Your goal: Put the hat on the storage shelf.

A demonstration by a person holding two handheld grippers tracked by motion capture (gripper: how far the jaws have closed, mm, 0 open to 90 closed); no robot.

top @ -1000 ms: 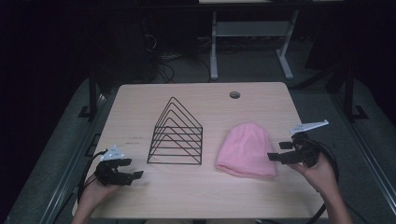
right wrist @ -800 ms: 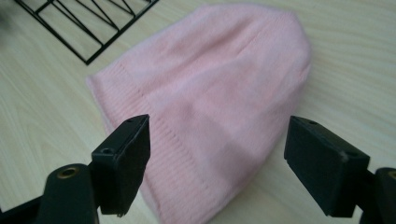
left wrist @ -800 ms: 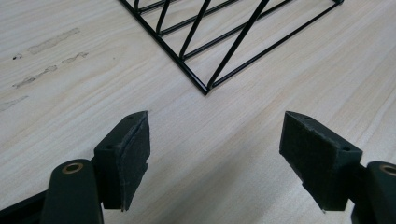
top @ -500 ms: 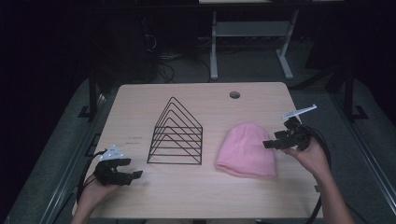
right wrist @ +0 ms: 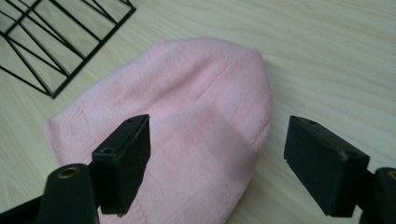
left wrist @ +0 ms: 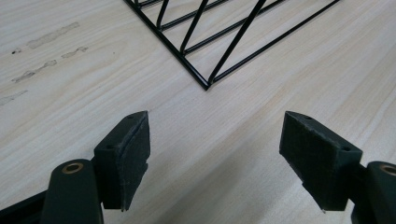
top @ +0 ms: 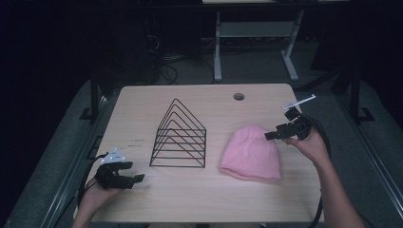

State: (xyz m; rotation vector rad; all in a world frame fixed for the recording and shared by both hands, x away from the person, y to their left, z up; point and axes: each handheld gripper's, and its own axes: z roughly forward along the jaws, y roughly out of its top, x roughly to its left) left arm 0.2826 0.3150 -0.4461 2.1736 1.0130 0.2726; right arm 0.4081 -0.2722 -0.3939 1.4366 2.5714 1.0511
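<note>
Tool work is seen on a wooden table [top: 199, 199], the largest thing in the high view. On it a black wire rack [top: 179, 136] is placed near the middle, and a pink knitted hat [top: 250, 153] is laid flat to the right of it, near but apart from it. The right tool [top: 269, 136] is held above the upper right edge of the hat; its jaws are spread wide, and in the right gripper view the hat [right wrist: 187, 121] is seen between and under them, not touched as far as can be judged. The left tool [top: 134, 172] is kept low at the front left corner of the table, well apart from the hat, with its jaws also spread and nothing between them. By judgement, the work is only at its beginning: the hat is approached but not yet gripped, so gripping and moving it are left to be done.
</note>
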